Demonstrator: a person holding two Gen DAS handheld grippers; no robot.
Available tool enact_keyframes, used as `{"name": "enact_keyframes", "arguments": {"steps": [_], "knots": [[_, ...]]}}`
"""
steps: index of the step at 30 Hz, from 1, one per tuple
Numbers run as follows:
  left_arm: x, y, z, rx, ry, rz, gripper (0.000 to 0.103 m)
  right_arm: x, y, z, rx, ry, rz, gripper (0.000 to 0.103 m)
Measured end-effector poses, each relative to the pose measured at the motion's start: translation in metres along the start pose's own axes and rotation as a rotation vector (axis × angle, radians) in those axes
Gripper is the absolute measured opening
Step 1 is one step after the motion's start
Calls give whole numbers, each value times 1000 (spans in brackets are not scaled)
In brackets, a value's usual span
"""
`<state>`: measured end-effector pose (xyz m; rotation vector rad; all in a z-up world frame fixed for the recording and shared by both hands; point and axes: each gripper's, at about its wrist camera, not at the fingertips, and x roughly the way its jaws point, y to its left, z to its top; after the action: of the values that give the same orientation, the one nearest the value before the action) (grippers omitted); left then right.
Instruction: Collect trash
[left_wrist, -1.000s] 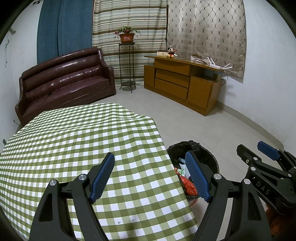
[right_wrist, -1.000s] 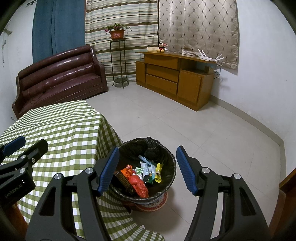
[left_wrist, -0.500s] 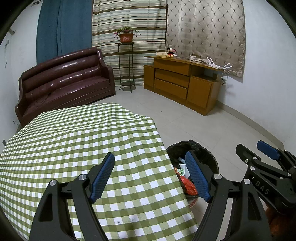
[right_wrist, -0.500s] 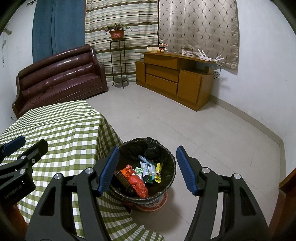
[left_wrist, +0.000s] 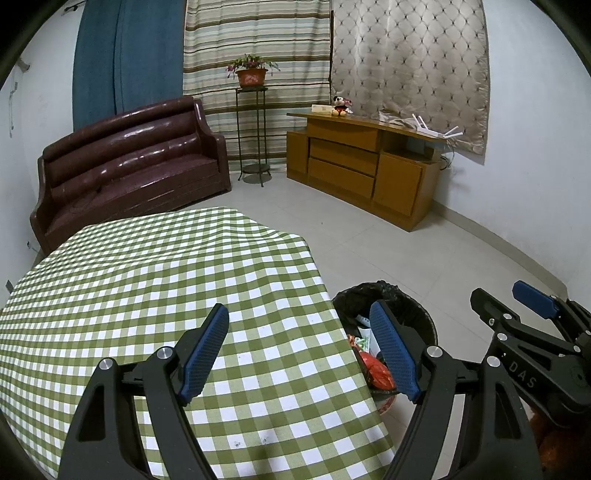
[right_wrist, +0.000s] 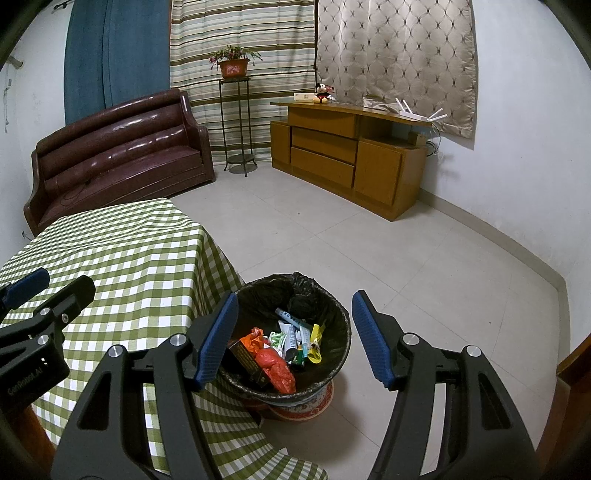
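I had the left gripper (left_wrist: 299, 347) over the checked tablecloth (left_wrist: 155, 280), jaws apart, nothing between them. The right gripper (right_wrist: 291, 336) hung above the bin (right_wrist: 341, 345), jaws also apart and empty. The bin stood on the floor, just beside the table edge, black liner in. The trash (right_wrist: 280, 350) lay inside it: red bag, wrappers, a dark box.

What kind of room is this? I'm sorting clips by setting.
Most likely a home living room: a dark red sofa stands against the wall, a wooden sideboard carries a plush toy, and a table with a green checked cloth stands beside a lined trash bin.
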<state>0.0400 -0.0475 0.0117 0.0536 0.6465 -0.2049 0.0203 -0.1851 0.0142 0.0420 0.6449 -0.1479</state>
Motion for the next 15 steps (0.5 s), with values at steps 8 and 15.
{"name": "enact_keyframes", "arguments": {"steps": [8, 15], "knots": [[0, -1, 1, 16, -5, -14, 76, 0, 0, 0, 0, 0, -1, 63], [-1, -2, 0, 22, -17, -12, 76, -2, -2, 1, 0, 2, 0, 63]]}}
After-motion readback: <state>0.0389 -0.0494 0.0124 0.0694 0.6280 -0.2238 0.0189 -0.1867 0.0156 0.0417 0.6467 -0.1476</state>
